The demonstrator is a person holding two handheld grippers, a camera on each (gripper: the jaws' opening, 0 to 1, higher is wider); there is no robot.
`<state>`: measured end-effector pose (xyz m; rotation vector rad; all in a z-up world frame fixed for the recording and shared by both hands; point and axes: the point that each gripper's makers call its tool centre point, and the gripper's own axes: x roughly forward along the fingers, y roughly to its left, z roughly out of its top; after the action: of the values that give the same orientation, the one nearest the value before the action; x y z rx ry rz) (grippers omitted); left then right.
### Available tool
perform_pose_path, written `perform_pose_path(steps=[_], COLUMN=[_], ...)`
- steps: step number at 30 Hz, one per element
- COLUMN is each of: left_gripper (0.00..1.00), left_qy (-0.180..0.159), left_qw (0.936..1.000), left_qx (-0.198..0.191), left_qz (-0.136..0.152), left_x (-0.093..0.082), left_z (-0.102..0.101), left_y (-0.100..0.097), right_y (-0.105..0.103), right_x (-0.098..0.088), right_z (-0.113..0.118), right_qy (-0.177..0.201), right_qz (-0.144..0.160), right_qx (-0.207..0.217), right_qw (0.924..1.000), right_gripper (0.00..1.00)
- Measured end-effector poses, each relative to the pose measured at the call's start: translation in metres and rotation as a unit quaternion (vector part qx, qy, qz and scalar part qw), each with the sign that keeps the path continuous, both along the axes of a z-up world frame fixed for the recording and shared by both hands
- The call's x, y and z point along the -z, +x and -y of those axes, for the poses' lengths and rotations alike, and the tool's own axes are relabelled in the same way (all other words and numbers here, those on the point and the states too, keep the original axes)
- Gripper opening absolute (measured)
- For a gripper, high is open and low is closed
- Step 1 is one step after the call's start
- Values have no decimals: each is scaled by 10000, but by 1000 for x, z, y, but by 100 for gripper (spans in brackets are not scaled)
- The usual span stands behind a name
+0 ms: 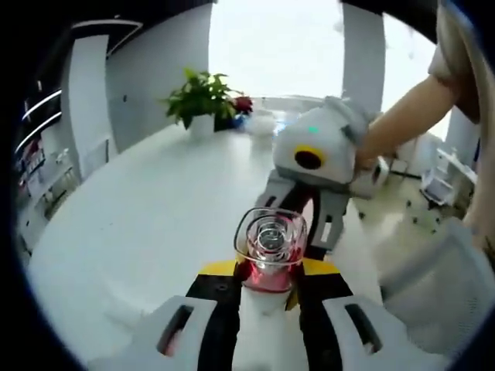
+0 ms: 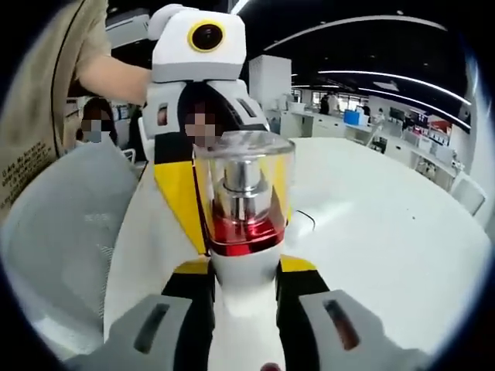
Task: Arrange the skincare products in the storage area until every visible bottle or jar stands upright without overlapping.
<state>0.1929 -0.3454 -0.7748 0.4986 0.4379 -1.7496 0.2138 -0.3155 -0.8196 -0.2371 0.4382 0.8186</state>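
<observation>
Clamping bottle (image 1: pixel 270 255) | left gripper (image 1: pixel 267 305), right gripper (image 2: pixel 246 297) both grip it

In the left gripper view, strong daylight is admitted through the window (image 1: pixel 271 46) behind the potted plant (image 1: pixel 203 100), where all detail is washed out. The white bench (image 1: pixel 155 224) is left flat and glaring. Softness and blur are seen throughout. In the right gripper view, the ceiling is kept dark apart from curved light strips (image 2: pixel 363 27), bent by fisheye distortion.
</observation>
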Motion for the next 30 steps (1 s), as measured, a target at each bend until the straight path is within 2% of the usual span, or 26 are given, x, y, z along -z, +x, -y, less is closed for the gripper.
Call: perform_pose_path(steps=[6,12,21,28,30], left_gripper=[25,25,26,30,31], left_qy=[42,25,37,65,47], left_qw=[9999,9999,9999,9999,9999], left_qx=[63,30,-27,-64,-105], left_qz=[120,106,128,109,62], left_x=[0,0,3,5,9], left_z=[7,11,11,8,6], left_y=[14,22,24,22,29], right_y=[12,18,19,19,17], right_x=[0,0,1,2,1], right_z=[9,13,13,13,11], right_qy=[22,-36,-61,-164,-169], right_qz=[38,52,-31,-140,-178], right_qx=[40,3,93,294,301], right_qw=[10000,10000,9999,9993,9992], right_gripper=[29,29,30,32,35])
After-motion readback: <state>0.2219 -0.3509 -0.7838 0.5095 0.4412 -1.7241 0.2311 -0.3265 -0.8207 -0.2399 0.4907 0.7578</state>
